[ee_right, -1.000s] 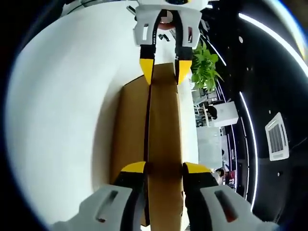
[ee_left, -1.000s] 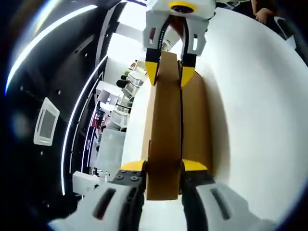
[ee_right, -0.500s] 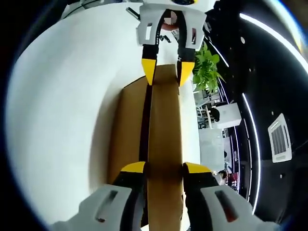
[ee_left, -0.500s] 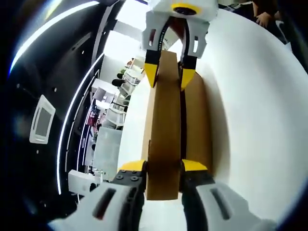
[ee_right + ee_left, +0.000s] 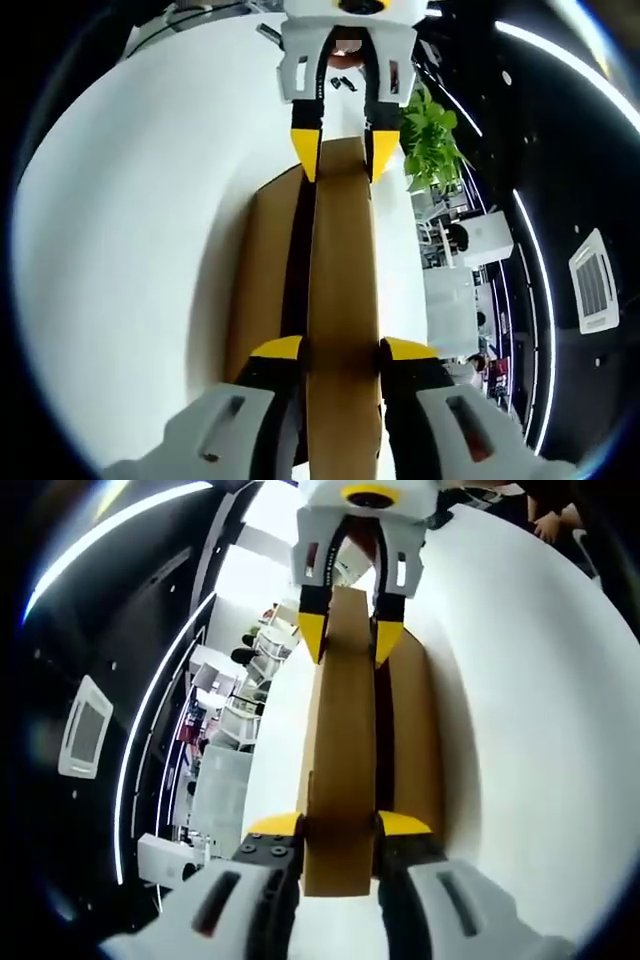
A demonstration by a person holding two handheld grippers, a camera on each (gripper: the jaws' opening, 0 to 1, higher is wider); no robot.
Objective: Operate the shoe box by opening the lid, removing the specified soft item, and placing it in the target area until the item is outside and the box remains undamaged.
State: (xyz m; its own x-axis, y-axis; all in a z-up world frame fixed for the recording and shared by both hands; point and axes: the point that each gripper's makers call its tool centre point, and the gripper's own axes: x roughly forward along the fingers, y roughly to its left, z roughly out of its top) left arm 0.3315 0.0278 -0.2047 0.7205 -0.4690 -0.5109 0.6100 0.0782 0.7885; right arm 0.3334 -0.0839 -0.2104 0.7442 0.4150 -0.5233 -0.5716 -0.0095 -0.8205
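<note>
On the white table (image 5: 540,710), both grippers (image 5: 340,825) (image 5: 340,348) clamping the lid (image 5: 345,740), apparently widening the gap above the box (image 5: 262,270).

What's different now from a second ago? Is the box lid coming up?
A little. The dark gap between the lid and the brown box has grown wider, so the lid is lifting off. Both grippers, left and right, stay clamped on the lid's two ends, and the box stays on the white table.
</note>
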